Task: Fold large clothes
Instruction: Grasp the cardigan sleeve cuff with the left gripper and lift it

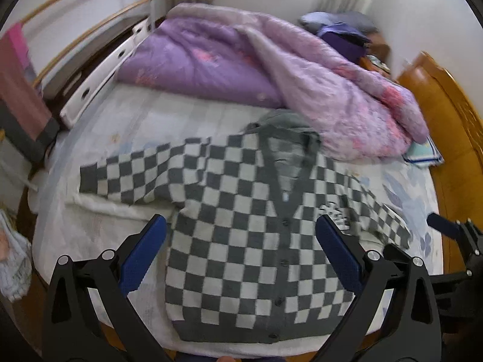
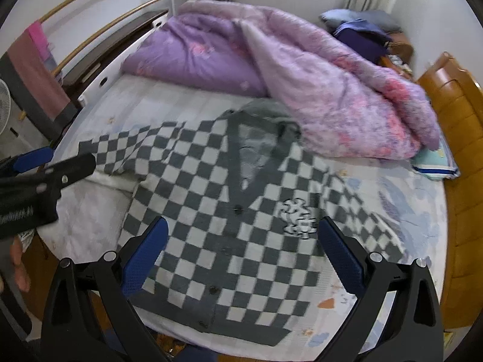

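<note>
A grey-and-white checkered cardigan [image 1: 241, 235] lies flat and buttoned on the bed [image 1: 99, 232], filling the centre of both frames, one sleeve stretched toward the left. The left claw [image 1: 241, 226] hangs above its lower half, spread wide, holding nothing. The right claw [image 2: 243, 229] hovers likewise, wide apart and empty. A purple quilt [image 2: 302, 84] is heaped across the upper frame, touching the collar.

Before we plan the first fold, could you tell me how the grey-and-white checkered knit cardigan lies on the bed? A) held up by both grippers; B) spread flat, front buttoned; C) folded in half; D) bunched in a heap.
B: the grey-and-white checkered knit cardigan lies spread flat, its button placket closed, both sleeves out.
</note>
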Demonstrator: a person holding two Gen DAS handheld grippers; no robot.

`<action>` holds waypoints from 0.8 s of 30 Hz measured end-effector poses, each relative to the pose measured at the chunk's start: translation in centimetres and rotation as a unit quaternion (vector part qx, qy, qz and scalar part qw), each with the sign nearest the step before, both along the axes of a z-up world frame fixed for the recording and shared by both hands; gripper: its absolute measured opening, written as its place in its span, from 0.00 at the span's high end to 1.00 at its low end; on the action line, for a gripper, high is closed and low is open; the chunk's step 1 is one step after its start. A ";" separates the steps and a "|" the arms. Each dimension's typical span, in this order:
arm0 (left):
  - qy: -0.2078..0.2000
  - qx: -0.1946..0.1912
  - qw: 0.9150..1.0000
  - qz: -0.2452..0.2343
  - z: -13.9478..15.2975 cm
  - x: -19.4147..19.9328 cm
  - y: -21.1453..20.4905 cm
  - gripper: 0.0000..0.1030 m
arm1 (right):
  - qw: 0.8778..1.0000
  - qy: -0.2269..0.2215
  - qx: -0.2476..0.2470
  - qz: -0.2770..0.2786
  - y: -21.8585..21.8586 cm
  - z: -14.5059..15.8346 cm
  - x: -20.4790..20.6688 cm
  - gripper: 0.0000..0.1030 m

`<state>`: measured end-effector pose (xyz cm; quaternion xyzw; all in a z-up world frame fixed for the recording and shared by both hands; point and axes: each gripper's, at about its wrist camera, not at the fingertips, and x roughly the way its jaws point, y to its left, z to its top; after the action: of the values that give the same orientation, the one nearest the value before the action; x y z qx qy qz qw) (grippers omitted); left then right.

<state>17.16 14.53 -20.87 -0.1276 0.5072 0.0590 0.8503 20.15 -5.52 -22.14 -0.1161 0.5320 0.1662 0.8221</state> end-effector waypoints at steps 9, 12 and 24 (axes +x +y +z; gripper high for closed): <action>0.063 -0.059 0.994 0.061 -11.4 2.7 17.4 0.05 | 0.992 0.119 0.037 -0.031 8.2 -11.0 5.5 0.62; 0.072 -0.102 0.987 0.097 -14.7 2.7 23.0 0.06 | 0.989 0.129 0.060 -0.026 11.1 -14.2 7.0 0.69; 0.076 -0.231 0.920 0.308 -30.0 -0.6 42.9 0.06 | 0.977 0.172 0.119 -0.032 20.6 -26.6 11.2 0.71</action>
<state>16.54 57.40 -50.83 -0.4660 0.5051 0.2089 0.6958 31.36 15.12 -48.71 0.0299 0.6453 0.2190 0.7313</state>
